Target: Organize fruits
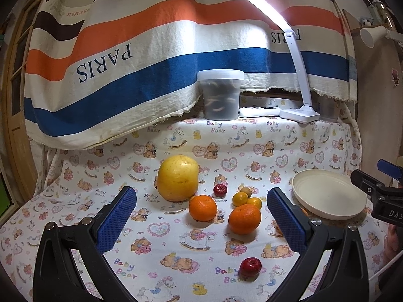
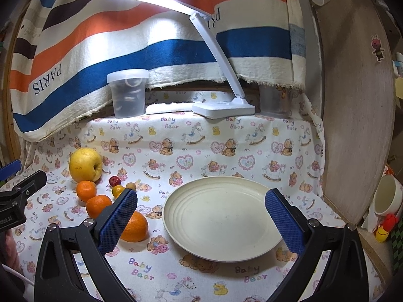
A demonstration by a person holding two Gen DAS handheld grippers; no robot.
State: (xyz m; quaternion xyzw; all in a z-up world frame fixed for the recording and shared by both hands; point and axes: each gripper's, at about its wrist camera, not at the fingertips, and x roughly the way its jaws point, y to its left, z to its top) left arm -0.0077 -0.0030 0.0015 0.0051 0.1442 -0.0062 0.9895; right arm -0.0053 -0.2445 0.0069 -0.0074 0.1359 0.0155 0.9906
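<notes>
The left gripper [image 1: 201, 222] is held low and level, its jaws spread wide with nothing between them; the blue textured pads [image 1: 116, 222] face each other across the gap. The right gripper [image 2: 201, 222] is posed the same way, jaws wide apart and empty, pads [image 2: 284, 222] facing inward. Each gripper's black frame shows at the edge of the other's view, so the two sit side by side, near each other.

left wrist view low over fruit, right wrist view close above plate [image 2: 219, 216]; both facing lamp [image 1: 299, 112], sharing plate, fruit, cloth.
</notes>
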